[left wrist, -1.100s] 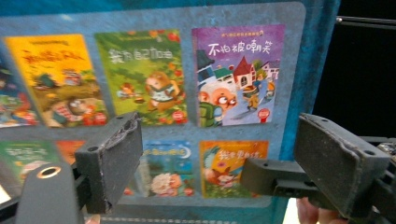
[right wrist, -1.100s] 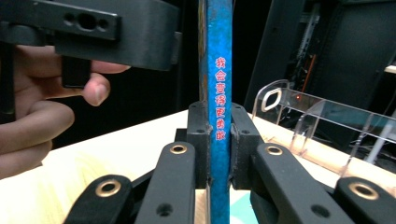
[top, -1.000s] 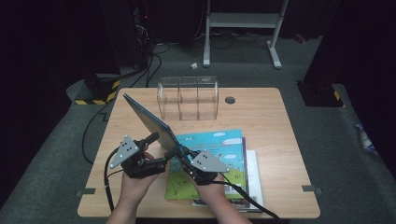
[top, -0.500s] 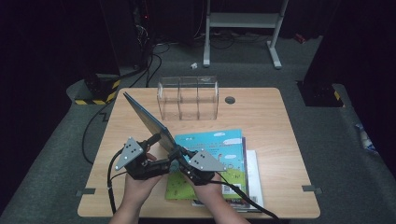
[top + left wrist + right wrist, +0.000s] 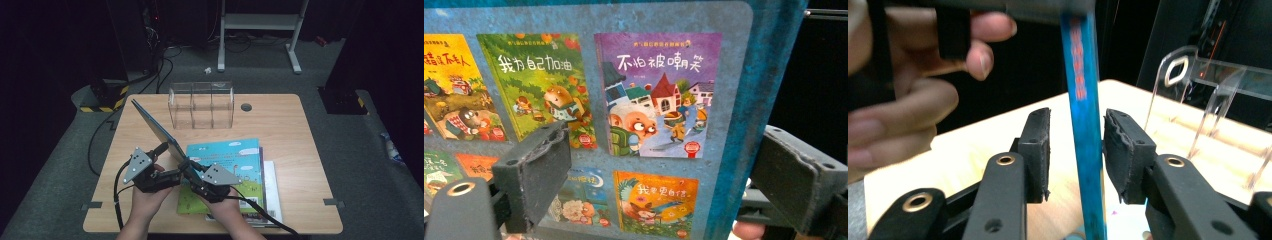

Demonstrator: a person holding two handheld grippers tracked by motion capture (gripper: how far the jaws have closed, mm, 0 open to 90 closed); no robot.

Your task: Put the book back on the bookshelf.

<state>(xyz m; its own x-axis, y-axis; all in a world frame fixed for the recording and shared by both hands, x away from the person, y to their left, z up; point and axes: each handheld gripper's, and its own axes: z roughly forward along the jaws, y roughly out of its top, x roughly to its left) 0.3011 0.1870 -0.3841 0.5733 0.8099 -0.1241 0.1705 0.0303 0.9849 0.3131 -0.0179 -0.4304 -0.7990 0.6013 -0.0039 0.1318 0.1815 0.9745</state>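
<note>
— Teal thin picture book (image 5: 157, 131): where, which step?
— On edge above the wooden table (image 5: 300, 130). My right gripper (image 5: 1077, 135) has just been opening, pads off the spine; left gripper (image 5: 664, 150) spread wide at its cover. Likely a regrip; next, clamp it firmly.

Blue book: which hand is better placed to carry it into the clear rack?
Probably left: the jaws of the right gripper have just been opening and stand clear of the blue book, so the left gripper seems to bear it.
</note>
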